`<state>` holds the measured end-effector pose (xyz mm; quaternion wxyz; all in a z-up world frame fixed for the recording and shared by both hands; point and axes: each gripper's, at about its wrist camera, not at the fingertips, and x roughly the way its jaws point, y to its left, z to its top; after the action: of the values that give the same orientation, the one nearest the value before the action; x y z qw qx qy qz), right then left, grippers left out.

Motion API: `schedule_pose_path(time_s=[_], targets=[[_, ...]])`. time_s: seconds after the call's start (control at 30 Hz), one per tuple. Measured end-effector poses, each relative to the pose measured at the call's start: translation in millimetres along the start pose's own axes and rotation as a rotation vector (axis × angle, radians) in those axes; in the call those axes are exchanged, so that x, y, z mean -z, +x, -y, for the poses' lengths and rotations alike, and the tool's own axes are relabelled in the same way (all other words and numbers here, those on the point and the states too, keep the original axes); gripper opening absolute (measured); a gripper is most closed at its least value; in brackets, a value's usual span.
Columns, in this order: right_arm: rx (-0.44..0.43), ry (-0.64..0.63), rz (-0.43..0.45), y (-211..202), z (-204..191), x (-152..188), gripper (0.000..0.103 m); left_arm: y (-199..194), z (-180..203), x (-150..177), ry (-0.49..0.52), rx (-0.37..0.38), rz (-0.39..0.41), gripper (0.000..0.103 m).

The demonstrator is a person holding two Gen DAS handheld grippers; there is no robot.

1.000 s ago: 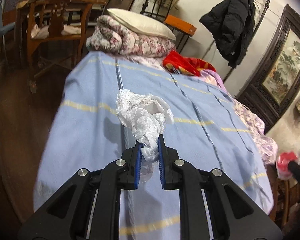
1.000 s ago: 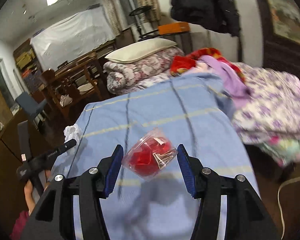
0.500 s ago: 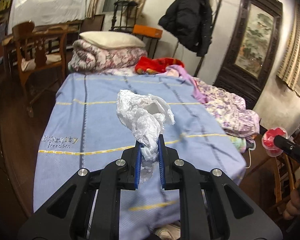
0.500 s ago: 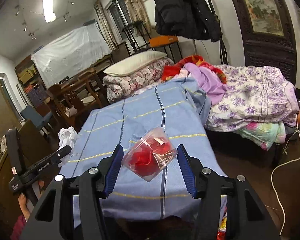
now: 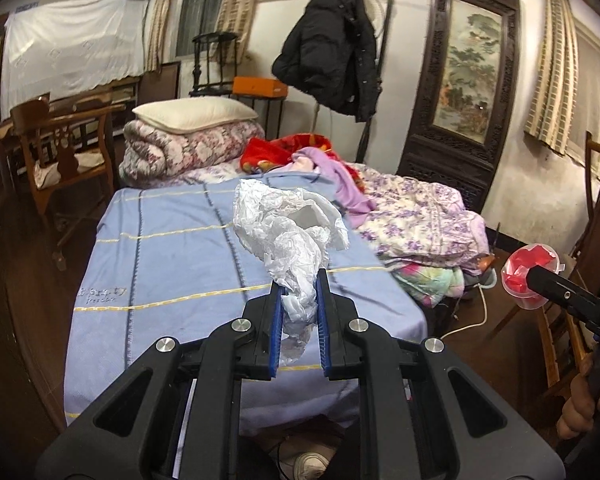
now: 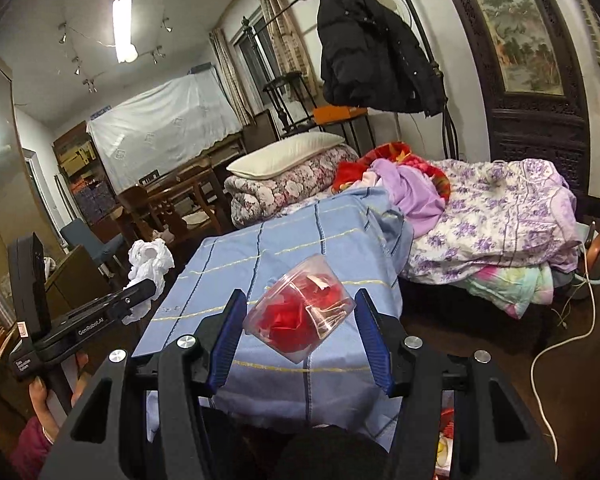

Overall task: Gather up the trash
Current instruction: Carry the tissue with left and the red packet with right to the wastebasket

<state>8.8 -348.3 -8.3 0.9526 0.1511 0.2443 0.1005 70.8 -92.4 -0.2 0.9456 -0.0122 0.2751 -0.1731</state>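
Observation:
My left gripper (image 5: 299,280) is shut on a crumpled white plastic bag (image 5: 288,226) and holds it in the air in front of the bed's foot. It also shows in the right wrist view (image 6: 148,266), at the left. My right gripper (image 6: 300,308) is shut on a clear plastic cup with red scraps inside (image 6: 300,318), held between wide-set jaws above the bed's near corner. In the left wrist view the cup (image 5: 528,276) shows at the far right, on the tip of the right gripper.
A bed with a blue striped sheet (image 5: 172,248) fills the middle. Floral quilts (image 5: 420,216), clothes, a rolled quilt and a pillow (image 5: 192,114) lie on it. A wooden chair (image 5: 56,148) stands left. A white cable (image 6: 560,340) runs over the dark floor at right.
Both grippers have drawn back and up from the bed with their loads. The whole bed and more of the room and floor now show. Neither grip has changed.

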Motion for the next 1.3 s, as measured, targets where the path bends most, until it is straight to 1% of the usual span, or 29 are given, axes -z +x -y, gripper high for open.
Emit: schedule_pose_path(time_s=[0.17,0.4,0.5,0.7,0.93,1.2,1.3], targets=[[0.006,0.015,0.034,-34,14,3,0.055,-17,37,0,0.051,0.035,0.023,0.016],[0.018,0.012,0.102,-84,30,6,0.055,-43,86,4,0.127,0.094,0.04,0.016],[0.017,0.017,0.122,-98,37,6,0.055,-49,104,6,0.152,0.114,0.042,0.016],[0.036,0.014,0.154,-121,48,10,0.055,-53,142,14,0.239,0.131,0.045,0.017],[0.069,0.051,0.139,-121,69,15,0.055,-32,169,24,0.292,0.171,0.002,0.017],[0.119,0.125,0.074,-101,106,30,0.055,14,192,36,0.313,0.217,-0.096,0.017],[0.143,0.169,0.032,-87,126,41,0.055,38,201,44,0.325,0.236,-0.145,0.017]])
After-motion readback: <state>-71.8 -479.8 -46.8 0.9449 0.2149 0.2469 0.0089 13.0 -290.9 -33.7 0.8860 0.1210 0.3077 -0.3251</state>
